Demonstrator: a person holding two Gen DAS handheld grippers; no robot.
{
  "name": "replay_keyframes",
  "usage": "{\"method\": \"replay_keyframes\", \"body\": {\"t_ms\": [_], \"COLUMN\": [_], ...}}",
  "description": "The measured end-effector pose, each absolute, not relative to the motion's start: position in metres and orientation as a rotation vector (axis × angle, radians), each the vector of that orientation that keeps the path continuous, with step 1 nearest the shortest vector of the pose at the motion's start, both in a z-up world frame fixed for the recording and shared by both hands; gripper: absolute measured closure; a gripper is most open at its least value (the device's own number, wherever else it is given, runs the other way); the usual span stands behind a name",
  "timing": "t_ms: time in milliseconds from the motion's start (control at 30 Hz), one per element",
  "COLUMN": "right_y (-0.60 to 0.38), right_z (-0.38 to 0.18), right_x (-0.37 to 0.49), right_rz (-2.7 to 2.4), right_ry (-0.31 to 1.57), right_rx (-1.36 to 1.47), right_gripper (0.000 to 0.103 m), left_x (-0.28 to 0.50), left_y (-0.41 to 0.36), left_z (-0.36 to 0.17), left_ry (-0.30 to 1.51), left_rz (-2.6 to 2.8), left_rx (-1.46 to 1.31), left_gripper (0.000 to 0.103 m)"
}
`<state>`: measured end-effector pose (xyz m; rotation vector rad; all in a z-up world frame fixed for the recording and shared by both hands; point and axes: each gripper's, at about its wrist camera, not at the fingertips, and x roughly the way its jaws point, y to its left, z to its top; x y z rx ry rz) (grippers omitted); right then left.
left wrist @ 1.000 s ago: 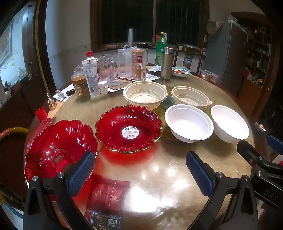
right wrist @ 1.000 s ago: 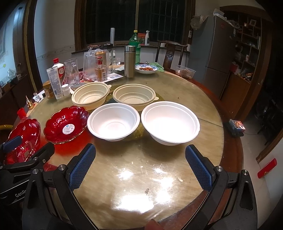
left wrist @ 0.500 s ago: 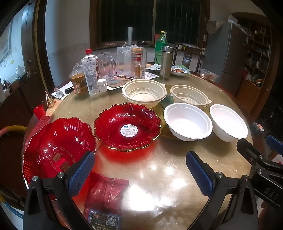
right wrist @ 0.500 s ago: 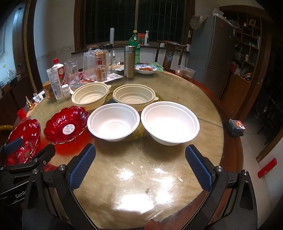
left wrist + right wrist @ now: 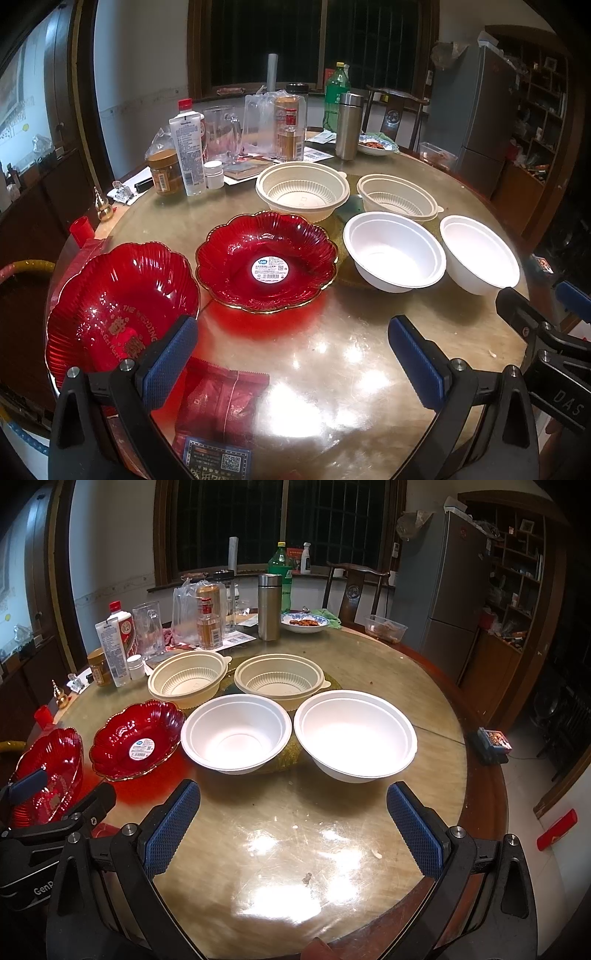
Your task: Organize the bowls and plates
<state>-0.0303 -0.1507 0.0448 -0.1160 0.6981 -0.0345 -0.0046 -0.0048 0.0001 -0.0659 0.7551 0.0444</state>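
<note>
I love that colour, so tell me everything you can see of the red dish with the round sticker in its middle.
The red dish with the sticker looks like translucent glass or plastic, flower-shaped, with a scalloped, ribbed wall and a thin gold rim. A round white barcode sticker sits in its flat centre. It holds nothing else, stands upright on the round table and casts a red glow there. It sits between a second red dish and a white bowl.

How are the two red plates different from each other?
The middle red plate has a white sticker in its centre; the left red plate has gold writing instead. The middle red plate sits in plain view, while the left gripper partly covers the left one. Both are shiny, red and scalloped.
</note>
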Motion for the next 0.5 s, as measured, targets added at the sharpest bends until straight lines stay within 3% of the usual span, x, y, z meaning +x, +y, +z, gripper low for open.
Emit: {"method": "replay_keyframes", "body": {"t_ms": [500], "right_y": [-0.1499], "right_z": [0.0440], "right_x": [-0.0312], "right_rz": [-0.042], "right_ry": [0.700], "right_rx": [-0.116], "right_gripper": [0.000], "left_x": [-0.0031], "left_y": [-0.0037], "left_z": [-0.0015], "left_ry": [0.757], "left_rz": [0.046], "left_rx": [-0.064], "left_gripper": [0.000]}}
